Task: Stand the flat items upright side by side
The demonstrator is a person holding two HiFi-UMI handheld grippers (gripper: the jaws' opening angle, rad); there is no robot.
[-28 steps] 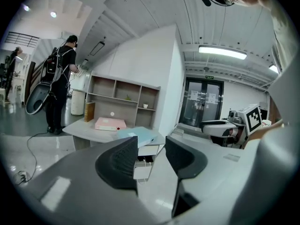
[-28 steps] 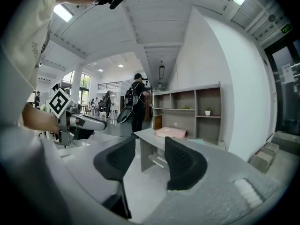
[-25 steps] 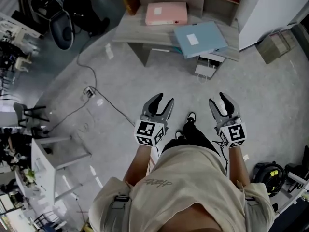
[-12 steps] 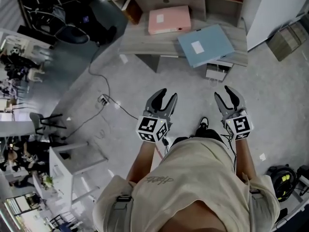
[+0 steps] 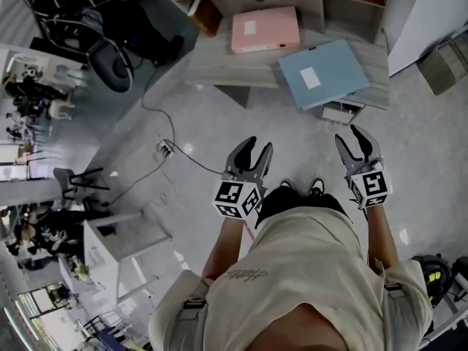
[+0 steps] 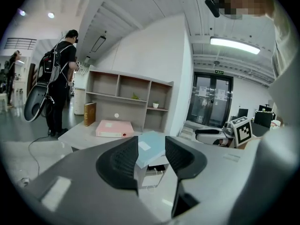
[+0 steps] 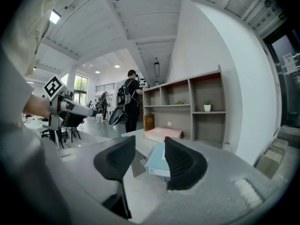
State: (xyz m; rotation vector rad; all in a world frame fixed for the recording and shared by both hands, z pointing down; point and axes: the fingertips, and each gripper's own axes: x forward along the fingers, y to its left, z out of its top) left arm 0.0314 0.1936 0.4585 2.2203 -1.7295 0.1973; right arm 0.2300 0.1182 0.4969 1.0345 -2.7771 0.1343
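While nothing is picked up yet, we carry the left gripper (image 5: 259,146) and the right gripper (image 5: 350,137) side by side ahead of the body. Each has its 2 jaws standing partly apart with no thing between the pads. In both gripper views the gap only frames objects far off. We read this half-wide setting as a ready posture, wide enough to slip over a folder's edge without a long closing stroke. Both grippers aim at the desk (image 5: 219,63), which is well apart from them across bare floor. On its near right corner the blue folder (image 5: 325,73) lies flat, label up and skewed, with 1 corner past the desk edge. We judge that overhang the easiest place to pinch, since a jaw can pass beneath it. The pink folder (image 5: 265,30) also lies flat, farther back and apart from the blue one, just in front of the shelf unit (image 6: 126,97). That unit probably offers a back wall to lean the 2 folders against once raised. A brown book (image 6: 89,114) already stands upright at the desk's left end, showing the pose we want. So the task's 2 flat items are both untouched. A cable (image 5: 157,134) trails over the floor to our left, off the direct path.
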